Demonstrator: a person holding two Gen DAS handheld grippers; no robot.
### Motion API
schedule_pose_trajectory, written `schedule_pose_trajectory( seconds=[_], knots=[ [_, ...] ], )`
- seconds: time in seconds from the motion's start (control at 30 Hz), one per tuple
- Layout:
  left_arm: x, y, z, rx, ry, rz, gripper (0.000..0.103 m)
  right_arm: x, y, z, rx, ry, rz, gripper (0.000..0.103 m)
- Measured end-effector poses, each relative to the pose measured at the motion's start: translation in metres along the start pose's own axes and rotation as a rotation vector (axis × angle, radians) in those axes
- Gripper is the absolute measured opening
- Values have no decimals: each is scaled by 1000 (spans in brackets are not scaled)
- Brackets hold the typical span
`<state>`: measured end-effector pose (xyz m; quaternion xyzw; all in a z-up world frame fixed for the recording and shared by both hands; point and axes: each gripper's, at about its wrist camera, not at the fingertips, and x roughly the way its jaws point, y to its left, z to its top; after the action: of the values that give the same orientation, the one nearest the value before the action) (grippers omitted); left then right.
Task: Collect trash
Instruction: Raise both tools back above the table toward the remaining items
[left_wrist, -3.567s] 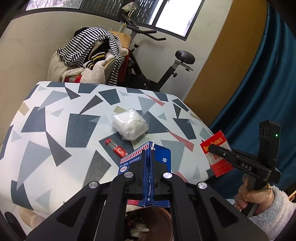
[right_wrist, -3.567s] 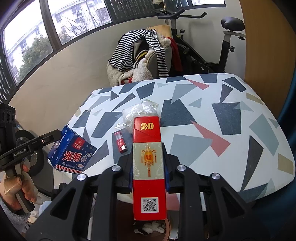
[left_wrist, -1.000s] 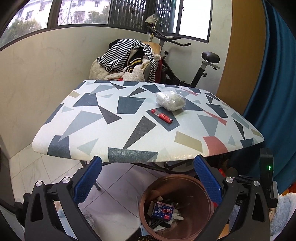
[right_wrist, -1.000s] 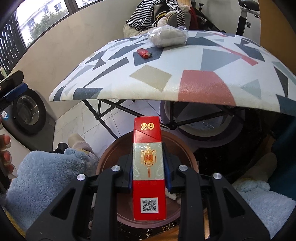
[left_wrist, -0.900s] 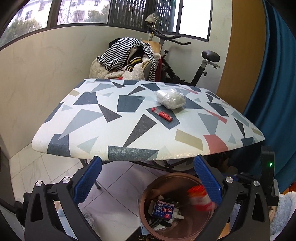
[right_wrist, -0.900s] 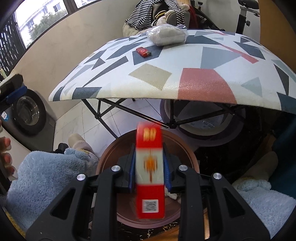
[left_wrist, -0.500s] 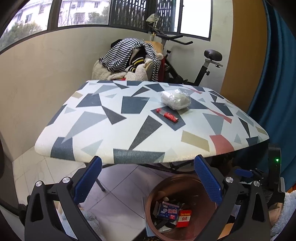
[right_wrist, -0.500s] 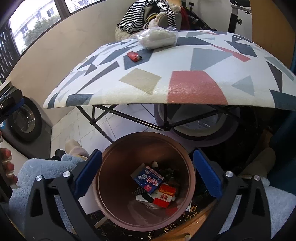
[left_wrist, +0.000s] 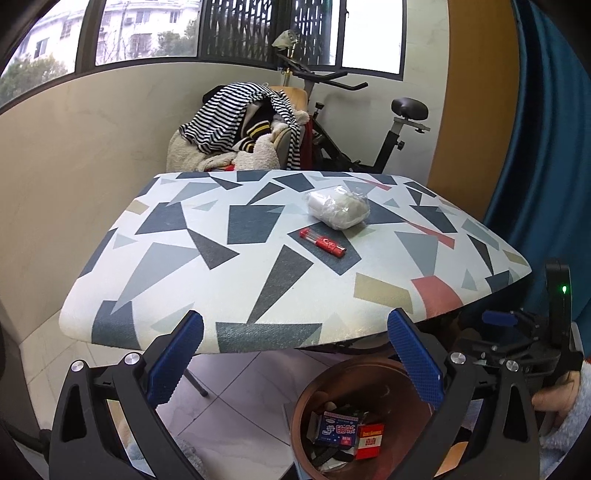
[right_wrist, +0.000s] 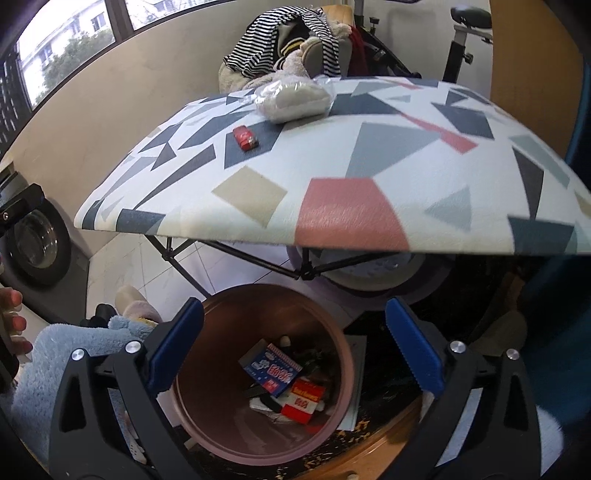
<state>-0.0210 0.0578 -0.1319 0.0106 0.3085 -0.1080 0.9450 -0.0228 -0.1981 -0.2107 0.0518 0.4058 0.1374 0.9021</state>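
A brown trash bin (right_wrist: 229, 439) stands on the floor below the table's near edge; it also shows in the left wrist view (left_wrist: 306, 391). Inside lie a blue carton (right_wrist: 271, 371) and a red box (right_wrist: 304, 400), both also seen in the left wrist view, carton (left_wrist: 338, 430) and box (left_wrist: 369, 435). On the patterned table (left_wrist: 155, 258) lie a red lighter (left_wrist: 322, 242) and a clear bag of white stuff (left_wrist: 338, 211). My left gripper (left_wrist: 293, 358) is open and empty, low before the table edge. My right gripper (right_wrist: 293, 347) is open and empty above the bin.
A chair piled with striped clothes (left_wrist: 236, 122) and an exercise bike (left_wrist: 369, 122) stand behind the table. A blue curtain (left_wrist: 546, 147) hangs at the right. A washing machine (right_wrist: 37, 243) is at the left. The table's folding legs (right_wrist: 236, 258) cross behind the bin.
My right gripper opened and the red box dropped into the bin beside the blue carton. Both grippers have since risen a little and drawn nearer the table.
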Motion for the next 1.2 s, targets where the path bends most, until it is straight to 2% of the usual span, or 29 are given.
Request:
schedule_pose_trajectory(
  seconds=[0.4, 0.67, 1.03, 1.2],
  knots=[
    [24, -5, 23, 33, 11, -44, 97, -17, -25, 50, -40, -54, -32, 97],
    [59, -15, 40, 68, 46, -66, 97, -18, -51, 91, -37, -90, -41, 97],
    [148, -34, 64, 105, 177, -111, 97, 4, -74, 137, -36, -92, -33, 97],
    [195, -39, 77, 97, 224, -69, 97, 18, -76, 147, -26, -85, -27, 97]
  ],
)
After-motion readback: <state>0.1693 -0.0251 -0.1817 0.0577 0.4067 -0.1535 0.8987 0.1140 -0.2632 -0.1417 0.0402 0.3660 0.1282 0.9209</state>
